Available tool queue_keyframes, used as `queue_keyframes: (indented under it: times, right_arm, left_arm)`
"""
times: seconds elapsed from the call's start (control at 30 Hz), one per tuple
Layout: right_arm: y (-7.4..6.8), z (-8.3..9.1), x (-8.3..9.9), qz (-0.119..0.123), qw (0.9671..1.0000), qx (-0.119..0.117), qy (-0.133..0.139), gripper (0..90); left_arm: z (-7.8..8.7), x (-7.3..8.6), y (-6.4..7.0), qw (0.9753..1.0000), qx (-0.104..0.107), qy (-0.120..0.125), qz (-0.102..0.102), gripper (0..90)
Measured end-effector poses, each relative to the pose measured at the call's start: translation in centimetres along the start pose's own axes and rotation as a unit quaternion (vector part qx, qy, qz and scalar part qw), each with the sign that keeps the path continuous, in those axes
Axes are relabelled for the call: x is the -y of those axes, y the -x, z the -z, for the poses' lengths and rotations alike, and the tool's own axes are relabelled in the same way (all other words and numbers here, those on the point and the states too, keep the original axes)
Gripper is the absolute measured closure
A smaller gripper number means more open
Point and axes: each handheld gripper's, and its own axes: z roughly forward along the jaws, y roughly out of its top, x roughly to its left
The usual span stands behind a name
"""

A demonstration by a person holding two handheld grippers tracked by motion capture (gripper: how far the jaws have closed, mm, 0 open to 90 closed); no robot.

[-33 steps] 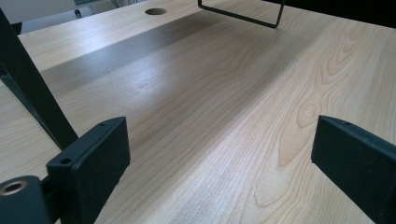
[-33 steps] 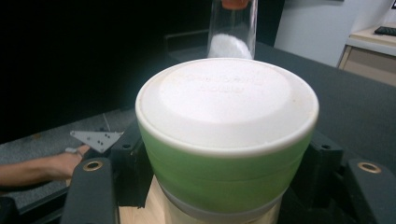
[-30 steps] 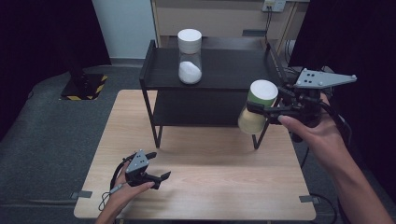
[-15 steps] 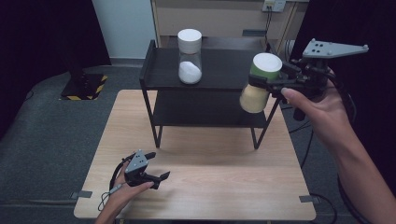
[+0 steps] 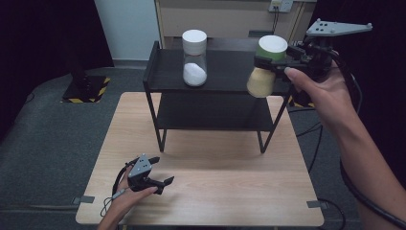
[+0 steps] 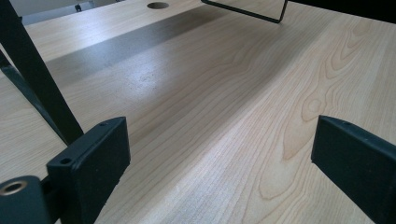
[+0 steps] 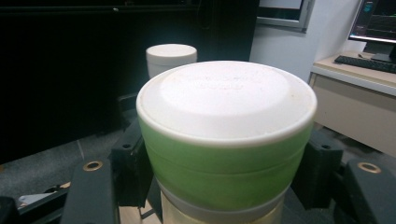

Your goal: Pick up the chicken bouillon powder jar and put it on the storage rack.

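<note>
In the upper right of the high view, the right gripper (image 5: 268,62) is clamped on a clear glass jar with a green-and-white lid and tan powder inside (image 5: 265,67). The jar hangs in the air, tilted a little, at the right end of the top shelf of a black two-tier metal rack (image 5: 225,84) and near that shelf's front edge; whether its base touches the shelf cannot be told. The person's right hand (image 5: 318,93) grips the tool from the right side of the frame. In the right gripper view the green lid (image 7: 226,140) sits between the two black jaws, which press on it from either side.

A second clear glass jar with a white lid and white powder (image 5: 194,58) stands upright on the top shelf, left of the held jar and well apart from it.

In the lower left of the high view, the left gripper (image 5: 160,181) rests low on the pale wooden table (image 5: 230,191), held by the left hand (image 5: 127,194). In the left gripper view its jaws stand wide apart with bare wood between them.
</note>
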Motion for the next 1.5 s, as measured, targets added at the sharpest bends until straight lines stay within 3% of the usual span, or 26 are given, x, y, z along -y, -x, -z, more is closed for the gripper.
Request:
queue_keyframes:
  times: [0.7, 1.13, 1.5]
  right_arm:
    - [1.7, -4.4, 0.7, -0.012, 0.9996, 0.026, -0.009, 34.6]
    - [2.2, -5.4, 1.0, -0.025, 0.9985, 0.048, -0.011, 34.5]
    - [2.7, -5.5, 1.4, -0.043, 0.9980, 0.045, -0.010, 34.3]
  left_arm:
    - [0.2, 0.1, -0.2, 1.0000, -0.002, 0.000, 0.001, 3.3]
    - [0.5, 0.1, -0.3, 1.0000, -0.005, 0.004, 0.000, 3.4]
    - [0.5, 0.1, -0.1, 1.0000, -0.005, 0.003, -0.001, 3.4]
